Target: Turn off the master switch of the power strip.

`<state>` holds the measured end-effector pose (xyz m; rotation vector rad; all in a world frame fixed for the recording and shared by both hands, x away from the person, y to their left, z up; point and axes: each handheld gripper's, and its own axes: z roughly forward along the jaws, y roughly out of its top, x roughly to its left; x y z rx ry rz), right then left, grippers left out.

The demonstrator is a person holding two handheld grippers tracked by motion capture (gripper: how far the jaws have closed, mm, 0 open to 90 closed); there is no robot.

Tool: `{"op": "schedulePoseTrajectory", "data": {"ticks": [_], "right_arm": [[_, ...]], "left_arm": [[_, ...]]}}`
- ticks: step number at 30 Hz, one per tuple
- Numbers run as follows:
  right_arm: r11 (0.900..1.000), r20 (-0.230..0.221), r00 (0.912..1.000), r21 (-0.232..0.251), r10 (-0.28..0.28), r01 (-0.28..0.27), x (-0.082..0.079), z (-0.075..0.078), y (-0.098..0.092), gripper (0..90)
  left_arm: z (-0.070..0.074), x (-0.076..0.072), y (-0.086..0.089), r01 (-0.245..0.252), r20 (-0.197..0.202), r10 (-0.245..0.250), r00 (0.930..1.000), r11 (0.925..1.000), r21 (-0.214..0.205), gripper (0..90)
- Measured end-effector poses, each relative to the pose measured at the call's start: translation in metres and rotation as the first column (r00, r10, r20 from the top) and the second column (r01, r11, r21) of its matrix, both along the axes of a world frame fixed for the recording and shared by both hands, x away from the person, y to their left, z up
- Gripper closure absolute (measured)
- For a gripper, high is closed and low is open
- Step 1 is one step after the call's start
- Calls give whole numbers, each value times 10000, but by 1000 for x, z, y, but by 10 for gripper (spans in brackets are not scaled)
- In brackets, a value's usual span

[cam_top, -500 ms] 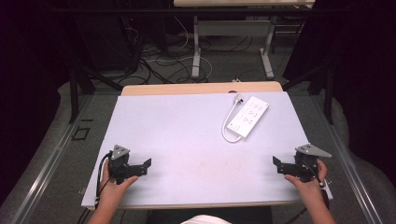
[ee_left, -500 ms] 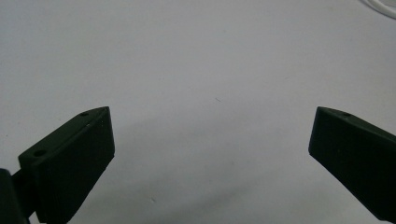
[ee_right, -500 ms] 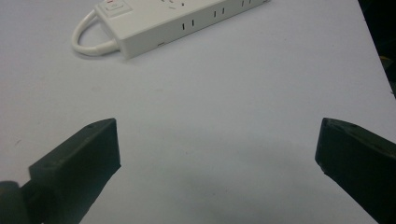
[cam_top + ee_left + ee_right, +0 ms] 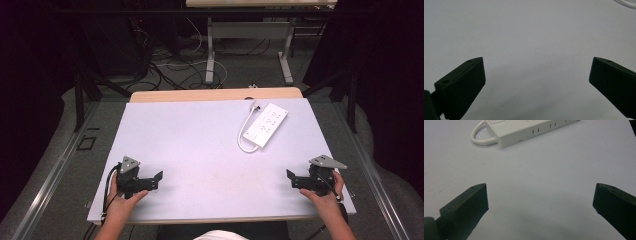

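A white power strip (image 4: 266,124) lies at the back right of the pale table (image 4: 200,135), its white cord (image 4: 243,140) looped at its near end. The strip (image 4: 529,130) also lies ahead of the right gripper's jaws in the right gripper view. My left gripper (image 4: 159,178) rests near the front left edge, held by a hand, jaws wide apart with bare table between them (image 4: 537,72). My right gripper (image 4: 290,176) rests near the front right edge, also open and holding nothing (image 4: 541,200). Both sit well short of the strip.
A wooden strip (image 4: 215,94) borders the table's far edge. Beyond it are table legs (image 4: 210,55) and tangled cables (image 4: 170,65) on the floor. Dark curtains close in both sides. A curve of white cord (image 4: 626,3) peeks in at the left gripper view's top right.
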<state>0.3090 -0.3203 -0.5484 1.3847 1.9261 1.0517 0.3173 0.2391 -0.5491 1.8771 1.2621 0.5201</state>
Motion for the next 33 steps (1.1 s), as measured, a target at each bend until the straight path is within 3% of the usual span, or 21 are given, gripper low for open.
{"op": "schedulePoseTrajectory", "data": {"ticks": [2, 8, 13, 16, 25, 33], "right_arm": [[10000, 61, 10000, -60, 20, -20, 0, 0, 0, 0], [9998, 228, 9997, -135, 125, -122, -2, -1, 0, 0], [9996, 312, 9991, -72, 290, -288, -4, 2, 2, 0], [9994, 373, 9988, -80, 325, -323, -4, 2, 4, 0], [9993, 373, 9986, -87, 372, -369, -4, 2, 7, 0], [9992, 492, 9980, 7, 392, -393, -4, 2, 7, 0]], "left_arm": [[1, -1, -1, 80, -83, -81, 9999, 9999, -115, 20], [7, -6, -9, 322, 167, -321, 9993, 9995, -78, 28], [11, -10, -19, 665, 391, -674, 9970, 9975, 256, 28], [13, -12, -25, 846, 634, -857, 9943, 9962, 200, 28], [15, -12, -46, 1518, 521, -1533, 9868, 9879, 301, 30], [15, -11, -65, 1939, 558, -1962, 9790, 9800, 442, 92]]}}
